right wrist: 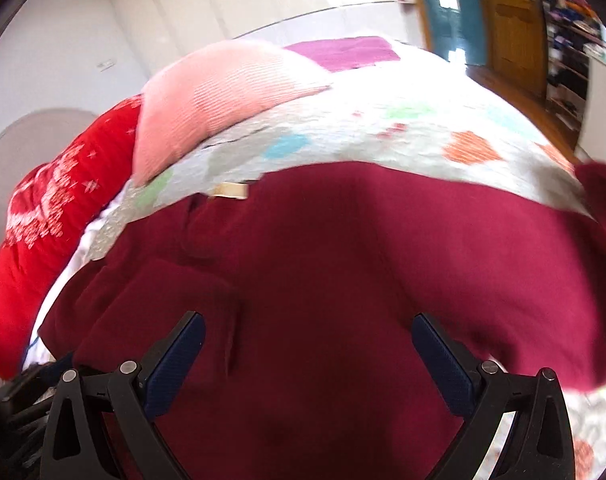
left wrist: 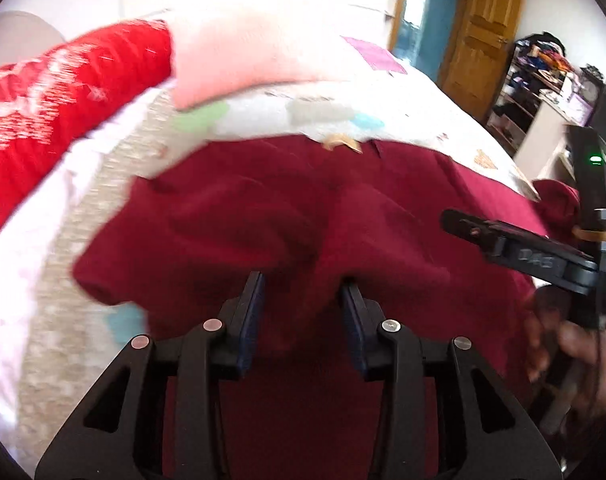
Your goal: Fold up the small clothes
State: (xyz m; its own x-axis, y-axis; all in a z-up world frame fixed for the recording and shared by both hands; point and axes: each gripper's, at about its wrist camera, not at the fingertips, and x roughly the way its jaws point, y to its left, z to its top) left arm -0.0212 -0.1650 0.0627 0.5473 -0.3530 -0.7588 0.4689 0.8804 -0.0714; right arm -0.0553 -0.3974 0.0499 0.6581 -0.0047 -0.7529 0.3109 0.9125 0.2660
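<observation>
- A dark maroon fabric garment [left wrist: 383, 208] lies spread on a bed, rumpled, with a fold ridge running up its middle and a sleeve-like flap reaching toward the left in the left wrist view.
- A small tan label [right wrist: 231, 191] shows at the garment's far edge.
- The left gripper [left wrist: 303, 284] hangs over the near part of the garment, its blue-padded fingers [left wrist: 253, 300] partly spread; a raised ridge of cloth lies in the gap, and whether the pads touch it cannot be told.
- The right gripper [right wrist: 307, 328] stands wide apart above the same cloth, nothing pinched between its pads.
- In the left wrist view the right gripper sits at the garment's right edge, held by a person's hand [left wrist: 575, 344].
- Under the garment is a white quilt with pastel coloured patches [right wrist: 383, 136].
- Beyond it, a pale pink ribbed knit piece [right wrist: 215, 96] lies beside a bright red cloth with white pattern [right wrist: 55, 208].
- A wooden door [left wrist: 487, 20] stands in the background.
</observation>
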